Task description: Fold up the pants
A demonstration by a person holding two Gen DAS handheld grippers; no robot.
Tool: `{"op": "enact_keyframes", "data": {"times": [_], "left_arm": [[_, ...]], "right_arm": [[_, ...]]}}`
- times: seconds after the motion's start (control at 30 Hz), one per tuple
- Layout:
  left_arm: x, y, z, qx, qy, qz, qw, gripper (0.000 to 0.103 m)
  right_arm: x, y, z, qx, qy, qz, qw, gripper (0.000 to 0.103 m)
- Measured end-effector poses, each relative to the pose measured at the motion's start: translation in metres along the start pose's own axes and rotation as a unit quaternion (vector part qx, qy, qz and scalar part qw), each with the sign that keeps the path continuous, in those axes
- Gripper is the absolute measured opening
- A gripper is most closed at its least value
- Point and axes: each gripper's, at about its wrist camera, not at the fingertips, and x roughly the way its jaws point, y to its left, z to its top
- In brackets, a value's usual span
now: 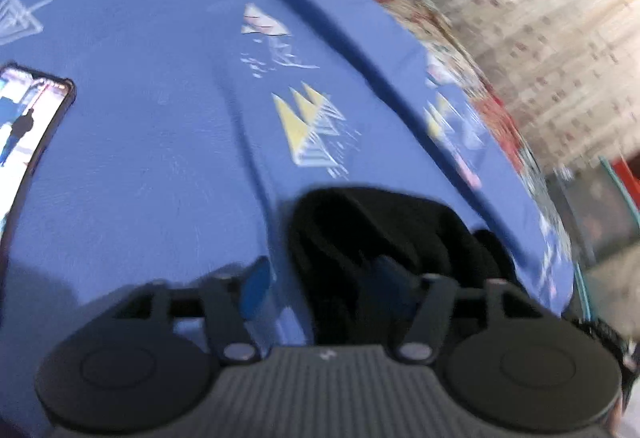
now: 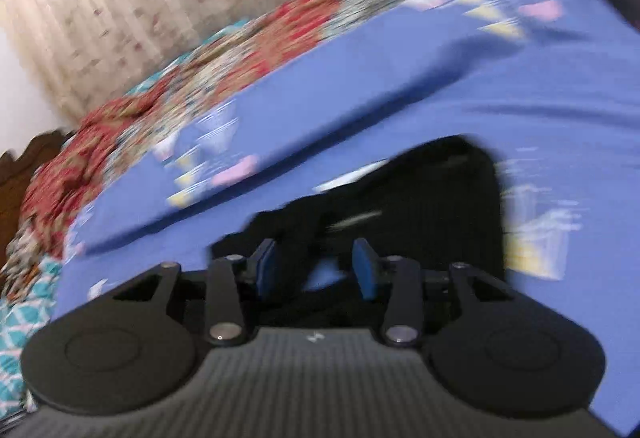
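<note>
Left claw (image 1: 320, 278) angled downward, jaws spread wide, nothing pinched. Right claw (image 2: 316, 270) angled downward, jaws parted, blue pads (image 2: 266, 270) gripping nothing.

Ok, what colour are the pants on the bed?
Black pants, lying on the blue patterned sheet; clearest in the right wrist view.

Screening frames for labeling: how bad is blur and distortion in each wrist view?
Left wrist: moderate motion blur; the curtain streaks, the black pants are a textureless mass, the blue sheet prints stay readable, and the phone screen glares white. Right wrist: heavier smear; the pants edges ghost and the floral blanket is mush. Both show fisheye bowing; the gripper bodies stay fairly sharp.
</note>
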Motion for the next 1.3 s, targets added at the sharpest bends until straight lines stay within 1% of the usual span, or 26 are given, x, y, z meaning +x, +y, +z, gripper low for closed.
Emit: {"op": "enact_keyframes", "data": {"times": [0.07,0.13,0.23,0.33,0.4,0.43,0.47,0.5,0.53,0.63,0.7,0.73,0.77,0.83,0.87,0.9,0.93,1.0,1.03,1.1,1.13,1.17,1.2,1.23,1.27,1.3], "left_arm": [[-0.005,-0.011,-0.019,0.02,0.029,-0.009,0.9993,0.081],[0.0,-0.016,-0.034,0.019,0.066,-0.022,0.9974,0.084],[0.021,-0.016,-0.051,-0.024,0.115,-0.039,0.9924,0.09],[0.038,-0.02,-0.052,-0.057,0.111,-0.045,0.9911,0.102],[0.048,-0.023,-0.054,-0.076,0.103,-0.035,0.9912,0.101],[0.048,-0.026,-0.055,-0.077,0.096,-0.022,0.9922,0.084],[0.05,-0.031,-0.054,-0.065,0.091,-0.013,0.9936,0.043],[0.054,-0.035,-0.052,-0.048,0.105,-0.014,0.9933,0.042],[0.054,-0.034,-0.051,-0.048,0.109,-0.015,0.9928,0.037],[0.031,-0.025,-0.043,-0.045,0.094,-0.011,0.9945,0.019],[0.011,-0.016,-0.034,-0.056,0.082,-0.015,0.9949,0.016],[0.001,-0.011,-0.03,-0.061,0.076,-0.015,0.9952,0.008],[-0.01,-0.006,-0.027,-0.063,0.066,-0.002,0.9958,0.006],[-0.024,0.003,-0.023,-0.068,0.054,0.023,0.9959,0.006],[-0.029,0.009,-0.023,-0.084,0.055,0.018,0.9948,0.006],[-0.031,0.015,-0.025,-0.099,0.059,0.01,0.9933,0.006],[-0.03,0.016,-0.028,-0.107,0.063,0.007,0.9922,0.006],[-0.025,0.013,-0.033,-0.099,0.07,0.013,0.9925,0.006],[-0.021,0.008,-0.034,-0.09,0.073,0.013,0.9932,0.007],[-0.015,0.0,-0.037,-0.072,0.082,0.006,0.994,0.007],[-0.013,-0.004,-0.037,-0.065,0.086,0.004,0.9942,0.012],[-0.01,-0.009,-0.037,-0.055,0.089,0.0,0.9945,0.022],[-0.007,-0.014,-0.036,-0.047,0.09,-0.001,0.9948,0.027],[-0.007,-0.018,-0.038,-0.04,0.089,0.0,0.9953,0.034],[-0.007,-0.02,-0.038,-0.032,0.089,0.002,0.9955,0.041],[-0.007,-0.022,-0.039,-0.027,0.092,0.003,0.9954,0.045]], "right_arm": [[-0.017,-0.027,-0.005,0.025,-0.015,-0.026,0.999,0.045],[-0.03,-0.05,-0.012,0.054,-0.021,-0.044,0.997,0.047],[-0.036,-0.07,-0.023,0.084,-0.014,-0.057,0.995,0.047],[-0.04,-0.071,-0.03,0.073,-0.013,-0.059,0.996,0.047],[-0.04,-0.061,-0.03,0.042,-0.018,-0.062,0.997,0.047],[-0.037,-0.053,-0.027,0.017,-0.021,-0.064,0.998,0.047],[-0.034,-0.045,-0.023,-0.008,-0.022,-0.064,0.998,0.047],[-0.029,-0.041,-0.021,-0.03,-0.023,-0.064,0.997,0.047],[-0.021,-0.031,-0.017,-0.061,-0.02,-0.067,0.996,0.047],[0.011,-0.006,-0.011,-0.14,0.003,-0.078,0.987,0.05],[0.036,0.006,-0.011,-0.178,0.022,-0.085,0.98,0.053],[0.054,0.01,-0.011,-0.189,0.037,-0.087,0.977,0.054],[0.068,0.011,-0.012,-0.191,0.05,-0.087,0.976,0.054],[0.097,0.011,-0.014,-0.188,0.072,-0.101,0.974,0.052],[0.108,0.008,-0.015,-0.185,0.08,-0.116,0.973,0.05],[0.119,0.001,-0.014,-0.171,0.09,-0.137,0.971,0.024],[0.122,-0.007,-0.01,-0.153,0.089,-0.15,0.973,0.007],[0.103,-0.023,0.003,-0.104,0.049,-0.152,0.982,0.007],[0.08,-0.034,0.012,-0.075,0.007,-0.153,0.985,0.006],[0.033,-0.059,0.023,-0.023,-0.06,-0.16,0.985,0.006],[0.003,-0.078,0.025,0.015,-0.087,-0.158,0.983,0.006],[-0.019,-0.095,0.024,0.045,-0.099,-0.158,0.981,0.006],[-0.04,-0.112,0.019,0.069,-0.108,-0.162,0.978,0.006],[-0.062,-0.131,0.01,0.093,-0.115,-0.182,0.972,0.007],[-0.075,-0.146,0.001,0.11,-0.113,-0.196,0.968,0.007],[-0.087,-0.164,-0.011,0.131,-0.1,-0.206,0.965,0.013]]}}
